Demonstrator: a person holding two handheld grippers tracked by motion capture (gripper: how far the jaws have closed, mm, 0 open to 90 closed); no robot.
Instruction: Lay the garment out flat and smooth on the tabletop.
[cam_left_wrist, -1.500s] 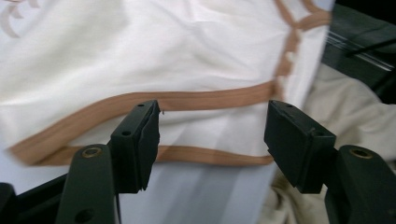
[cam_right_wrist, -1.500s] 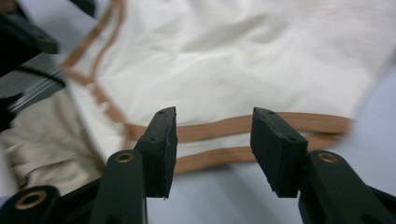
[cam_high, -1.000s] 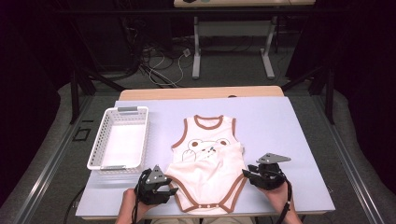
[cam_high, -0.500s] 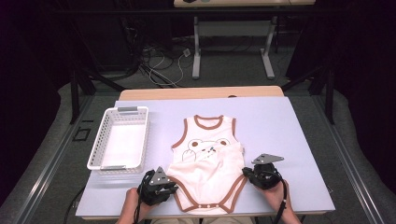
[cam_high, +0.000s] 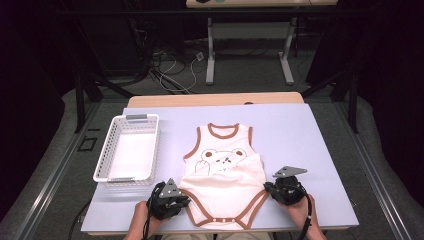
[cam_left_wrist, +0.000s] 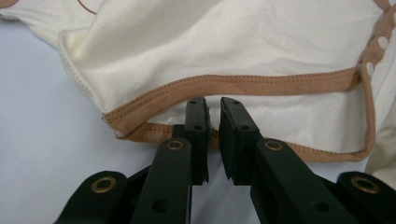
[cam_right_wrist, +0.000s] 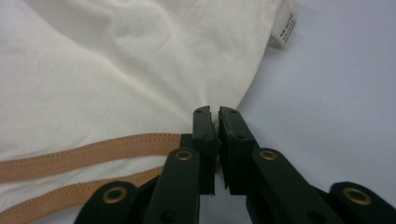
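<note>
A cream baby bodysuit (cam_high: 223, 176) with tan trim and a bear print lies flat near the middle of the pale blue table (cam_high: 320, 150), neck toward the far side and snap end at the near edge, with a white slotted basket (cam_high: 127, 148) well apart to its left. The 2 grippers sit at its near corners: the left gripper (cam_left_wrist: 213, 116) has its jaws drawn in narrow over the tan leg binding (cam_left_wrist: 243, 84), and the right gripper (cam_right_wrist: 215, 122) is pinched in the same way on the hem where the binding meets the side seam. Both sets of jaws have just been closing, the right then easing a touch, with cloth between them. The main risk is a shallow bite: only the thin edge of the fabric sits at the jaw tips, so a quick lift could pull the binding free on 1 side and leave the garment hanging crooked. The left jaws may also have caught just 1 layer of the open leg hole, which would make the front and back separate and any fold come out skewed. Uneven pulling by the 2 hands would drag the bodysuit across the table, wrinkling it further around the bear.
</note>
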